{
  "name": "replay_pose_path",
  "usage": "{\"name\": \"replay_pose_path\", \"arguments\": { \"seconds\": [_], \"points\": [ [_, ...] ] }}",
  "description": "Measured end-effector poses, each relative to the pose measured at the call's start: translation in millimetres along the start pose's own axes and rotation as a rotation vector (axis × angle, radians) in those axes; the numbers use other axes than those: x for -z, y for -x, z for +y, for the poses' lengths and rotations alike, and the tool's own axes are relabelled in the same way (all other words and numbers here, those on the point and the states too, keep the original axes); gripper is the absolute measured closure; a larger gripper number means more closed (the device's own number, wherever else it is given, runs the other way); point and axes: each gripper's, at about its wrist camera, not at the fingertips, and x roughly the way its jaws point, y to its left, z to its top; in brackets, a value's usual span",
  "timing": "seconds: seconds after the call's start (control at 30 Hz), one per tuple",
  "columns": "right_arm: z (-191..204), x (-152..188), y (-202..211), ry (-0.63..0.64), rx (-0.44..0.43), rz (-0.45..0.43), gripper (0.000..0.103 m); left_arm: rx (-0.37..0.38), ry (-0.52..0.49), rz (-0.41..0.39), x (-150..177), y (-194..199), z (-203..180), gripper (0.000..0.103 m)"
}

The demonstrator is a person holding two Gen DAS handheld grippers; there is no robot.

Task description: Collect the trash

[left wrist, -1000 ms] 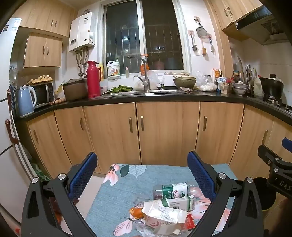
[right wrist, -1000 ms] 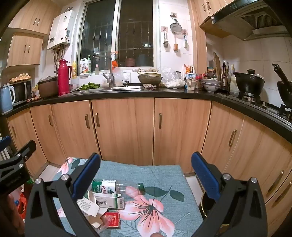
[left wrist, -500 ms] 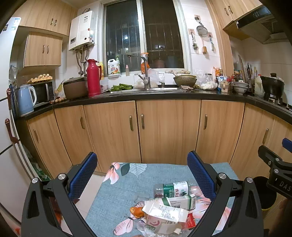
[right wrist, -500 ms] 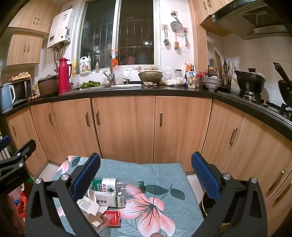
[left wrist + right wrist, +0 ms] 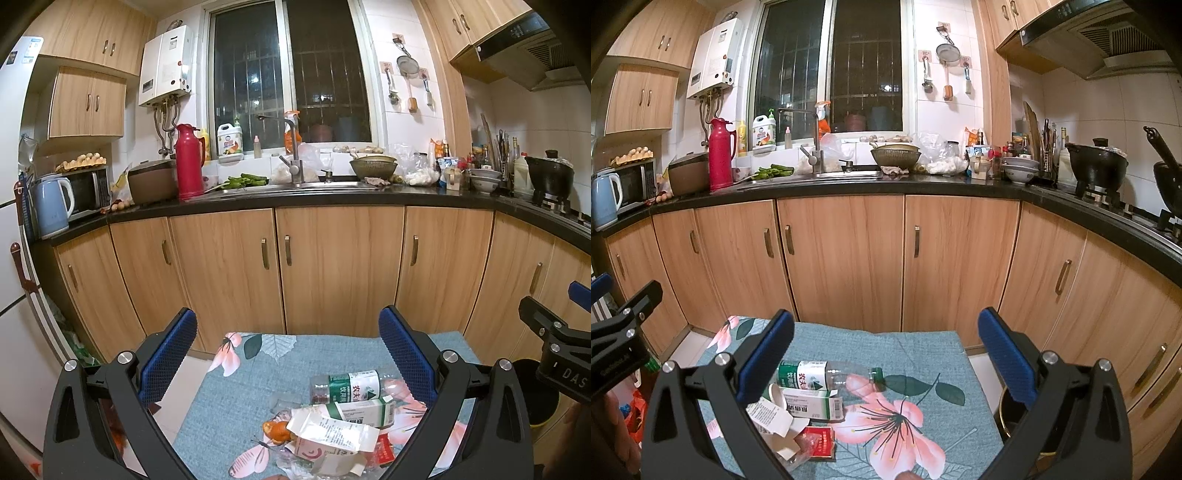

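A heap of trash lies on a small table with a blue flowered cloth [image 5: 236, 398]: a clear plastic bottle with a green label [image 5: 347, 386] [image 5: 827, 374], a green and white carton [image 5: 360, 410] [image 5: 809, 404], a torn white paper pack [image 5: 328, 435], an orange peel [image 5: 277, 430] and a red packet [image 5: 820, 441]. My left gripper [image 5: 286, 345] is open and empty, above and behind the heap. My right gripper [image 5: 886, 345] is open and empty over the cloth, right of the heap.
A dark bin with a yellow rim [image 5: 535, 397] [image 5: 1008, 410] stands on the floor right of the table. Wooden cabinets [image 5: 332, 266] under a black countertop [image 5: 886, 186] run behind and along the right. A fridge [image 5: 14, 295] stands at the left.
Both views have tilted up slightly, so the trash heap sits a little lower in frame. Both grippers stay open and nothing has been picked up.
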Motion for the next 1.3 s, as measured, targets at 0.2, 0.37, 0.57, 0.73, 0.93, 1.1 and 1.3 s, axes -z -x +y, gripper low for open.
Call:
{"name": "replay_pose_path", "arguments": {
  "seconds": [0.2,0.37,0.57,0.73,0.93,1.1,1.3],
  "points": [
    [-0.4,-0.4,0.1,-0.002,-0.001,0.0,0.003,-0.001,0.002,0.0,-0.1,0.1,-0.6,0.008],
    [-0.1,0.1,0.3,-0.002,-0.001,0.002,0.003,0.0,0.001,0.0,-0.8,0.9,-1.3,0.008],
    [-0.6,-0.3,-3.7,-0.003,-0.003,0.003,0.003,0.002,0.002,0.001,-1.3,2.3,-1.8,0.008],
    [0.1,0.3,-4.1,-0.002,-0.002,0.002,0.003,0.002,0.002,0.0,-1.1,2.1,-1.6,0.008],
    [0.6,0.2,-3.6,-0.002,-0.005,0.006,0.003,0.001,0.004,0.0,-0.2,2.7,-1.9,0.008],
    [1.0,0.4,-4.0,-0.004,-0.004,0.008,0.003,0.002,0.003,0.0,-0.4,2.8,-1.8,0.008],
    [0.8,0.2,-4.1,-0.003,-0.003,0.008,0.003,0.002,0.004,0.0,-0.7,2.8,-1.6,0.008]
  ]
}}
